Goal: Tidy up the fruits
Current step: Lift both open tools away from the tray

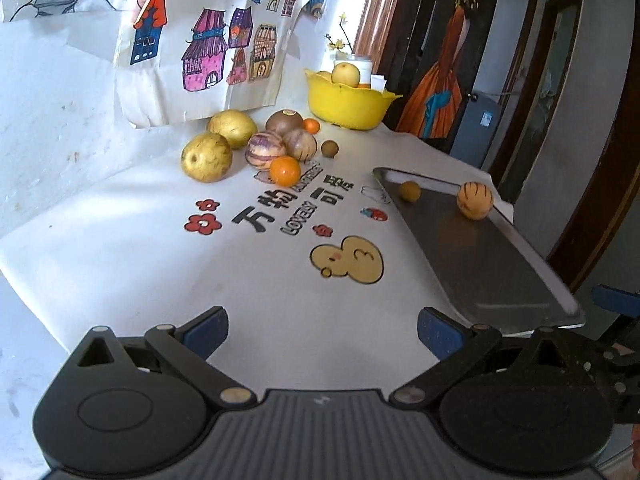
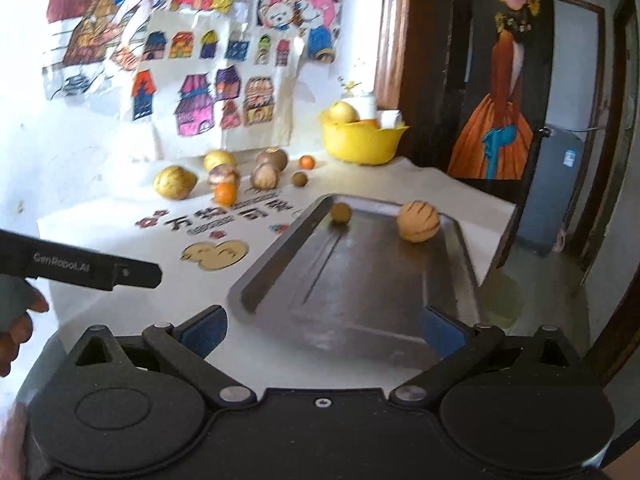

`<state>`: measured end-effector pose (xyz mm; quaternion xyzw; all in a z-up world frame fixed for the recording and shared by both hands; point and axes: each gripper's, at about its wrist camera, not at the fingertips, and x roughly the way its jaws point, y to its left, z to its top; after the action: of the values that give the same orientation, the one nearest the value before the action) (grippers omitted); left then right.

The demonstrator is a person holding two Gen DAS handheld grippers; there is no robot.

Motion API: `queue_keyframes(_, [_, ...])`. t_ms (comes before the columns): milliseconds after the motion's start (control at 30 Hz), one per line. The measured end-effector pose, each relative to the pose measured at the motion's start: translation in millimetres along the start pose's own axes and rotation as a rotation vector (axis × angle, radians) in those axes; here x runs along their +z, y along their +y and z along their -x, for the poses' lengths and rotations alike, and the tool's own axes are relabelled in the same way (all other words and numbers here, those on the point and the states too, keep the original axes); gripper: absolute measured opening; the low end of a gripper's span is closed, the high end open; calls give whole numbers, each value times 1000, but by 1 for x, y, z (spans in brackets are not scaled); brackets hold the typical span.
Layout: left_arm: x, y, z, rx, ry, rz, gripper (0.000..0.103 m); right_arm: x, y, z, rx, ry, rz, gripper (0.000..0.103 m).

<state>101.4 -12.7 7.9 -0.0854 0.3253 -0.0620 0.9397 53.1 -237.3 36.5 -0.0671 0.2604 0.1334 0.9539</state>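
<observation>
Both sets of fingers are spread wide, empty. Loose fruit cluster point(image 1: 256, 144) sits at the desk's point(image 1: 160, 264) far side; two pieces already lie in the metal tray point(image 2: 360, 280). I'd take the near orange point(image 1: 284, 170) first — straddle it squarely, close gently.

Children's drawings point(image 1: 224, 36) cover the white wall point(image 1: 52, 92), beside a dark wooden door frame point(image 2: 424, 60).

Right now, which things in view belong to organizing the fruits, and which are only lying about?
For the job: metal tray, striped melon and small brown fruit on it, fruit pile, yellow bowl.

Lying about: house drawings, white jar, dress painting.
</observation>
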Motion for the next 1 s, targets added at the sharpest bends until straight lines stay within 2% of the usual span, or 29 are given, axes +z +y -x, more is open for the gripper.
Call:
queue_keyframes(400, [1,18,3,49,24,-21,103,2,24,-21,105,55,34,102])
queue_keyframes(633, [9,35,2,110,23,-45,103,13,29,-34,158,47,52,102])
queue_keyframes(767, [15,48,-1,133,20,-33,103,22,32,-45,174,48,100,102])
queue_keyframes(1000, [30,64,-10,177,4,-58,103,47,36,-63,166,-1,221,102])
